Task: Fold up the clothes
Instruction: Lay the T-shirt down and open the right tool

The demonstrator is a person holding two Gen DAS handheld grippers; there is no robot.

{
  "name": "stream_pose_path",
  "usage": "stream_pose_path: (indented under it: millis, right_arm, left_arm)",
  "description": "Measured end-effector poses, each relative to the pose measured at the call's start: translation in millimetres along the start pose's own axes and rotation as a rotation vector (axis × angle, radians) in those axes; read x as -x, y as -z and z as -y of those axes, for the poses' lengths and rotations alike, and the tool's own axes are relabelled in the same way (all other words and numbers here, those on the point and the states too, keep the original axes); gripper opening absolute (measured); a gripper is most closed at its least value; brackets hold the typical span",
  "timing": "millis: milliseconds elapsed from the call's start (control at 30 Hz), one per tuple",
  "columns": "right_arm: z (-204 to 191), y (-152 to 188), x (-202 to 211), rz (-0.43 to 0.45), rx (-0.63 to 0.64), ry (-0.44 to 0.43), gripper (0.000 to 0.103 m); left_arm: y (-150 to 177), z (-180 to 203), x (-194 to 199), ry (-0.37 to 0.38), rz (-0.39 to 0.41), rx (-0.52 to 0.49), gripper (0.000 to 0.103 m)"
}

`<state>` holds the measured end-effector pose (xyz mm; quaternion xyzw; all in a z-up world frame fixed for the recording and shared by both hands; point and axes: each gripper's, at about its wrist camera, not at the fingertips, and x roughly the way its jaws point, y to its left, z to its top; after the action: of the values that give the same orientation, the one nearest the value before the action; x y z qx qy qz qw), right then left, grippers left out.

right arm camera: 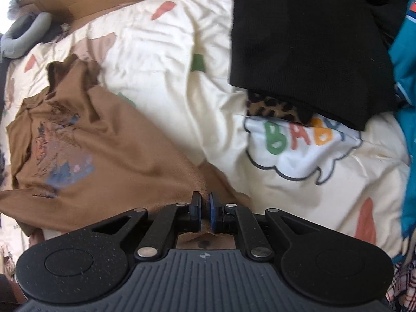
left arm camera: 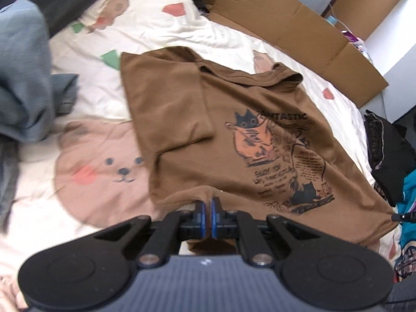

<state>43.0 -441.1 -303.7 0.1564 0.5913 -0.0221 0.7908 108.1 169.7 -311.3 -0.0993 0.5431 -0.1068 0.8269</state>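
A brown T-shirt (left arm camera: 221, 135) with a cat print lies front up on the bed, its left sleeve folded in over the chest. My left gripper (left arm camera: 208, 205) is shut on the shirt's near hem, and the cloth puckers up into the pads. In the right wrist view the same brown T-shirt (right arm camera: 104, 150) spreads to the left, its right side creased and bunched. My right gripper (right arm camera: 205, 202) pinches the hem near the shirt's right corner. A narrow slit shows between its blue pads, with brown cloth running through it.
A cream bedspread (left arm camera: 98, 161) with bear prints covers the bed. Grey-blue clothes (left arm camera: 23, 78) are heaped at the left. Flattened cardboard (left arm camera: 286, 20) lies along the far side. A black garment (right arm camera: 312, 46) over leopard-print cloth and teal fabric (right arm camera: 405, 72) pile up on the right.
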Motion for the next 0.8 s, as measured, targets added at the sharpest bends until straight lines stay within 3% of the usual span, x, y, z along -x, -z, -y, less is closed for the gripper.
stream_pose_path:
  millis: [33, 267, 667, 800]
  right_arm:
    - [-2, -2, 0, 0.003, 0.006, -0.002, 0.012]
    - [-12, -25, -3, 0.055, 0.027, -0.033, 0.013]
    - [-46, -63, -33, 0.104, 0.115, -0.104, 0.014]
    - [-58, -74, -40, 0.123, 0.146, -0.119, 0.023]
  left_arm:
    - [1, -2, 5, -0.006, -0.006, -0.001, 0.005]
    - [9, -7, 31, -0.05, -0.05, -0.021, 0.005]
    - [43, -39, 44, -0.137, -0.138, 0.069, 0.005]
    - [55, -48, 40, -0.164, -0.17, 0.089, 0.005]
